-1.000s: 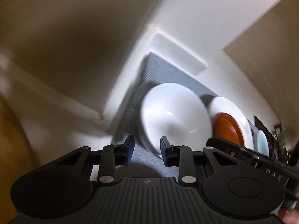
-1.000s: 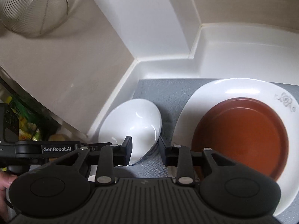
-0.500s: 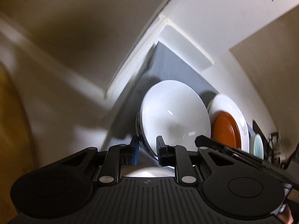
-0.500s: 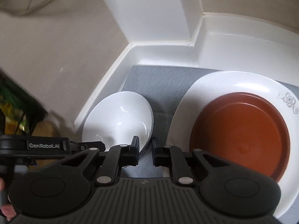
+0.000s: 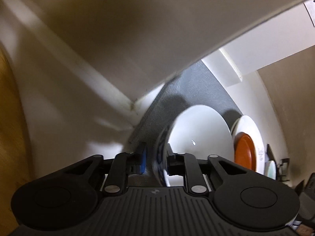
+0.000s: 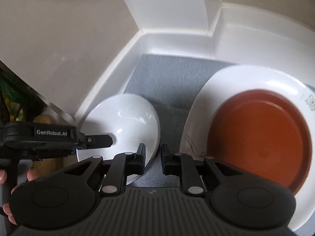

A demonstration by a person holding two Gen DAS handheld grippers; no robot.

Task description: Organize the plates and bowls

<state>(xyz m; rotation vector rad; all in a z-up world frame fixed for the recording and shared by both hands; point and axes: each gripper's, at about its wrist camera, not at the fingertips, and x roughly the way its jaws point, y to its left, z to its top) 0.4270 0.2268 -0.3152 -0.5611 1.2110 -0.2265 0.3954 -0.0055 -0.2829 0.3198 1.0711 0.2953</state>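
A white bowl (image 5: 198,133) with a blue pattern on its outside sits on a grey mat (image 5: 198,82) inside a white cupboard. My left gripper (image 5: 155,163) has its fingers on either side of the bowl's near rim, closed on it. The bowl also shows in the right wrist view (image 6: 126,122), with the left gripper (image 6: 98,139) on its left rim. My right gripper (image 6: 153,157) straddles the bowl's right rim with a narrow gap. A large white plate (image 6: 200,106) carrying a red-brown plate (image 6: 261,137) lies to the right.
White cupboard walls (image 6: 173,11) enclose the mat at the back and left. A beige cupboard door panel (image 5: 137,29) stands close on the left. A pale teal dish (image 5: 272,169) sits beyond the plates. The person's fingers (image 6: 7,177) hold the left gripper's handle.
The left gripper has moved onto the bowl's rim and narrowed around it. The right gripper has closed from wide open to a narrow gap and moved in over the bowl's right rim.
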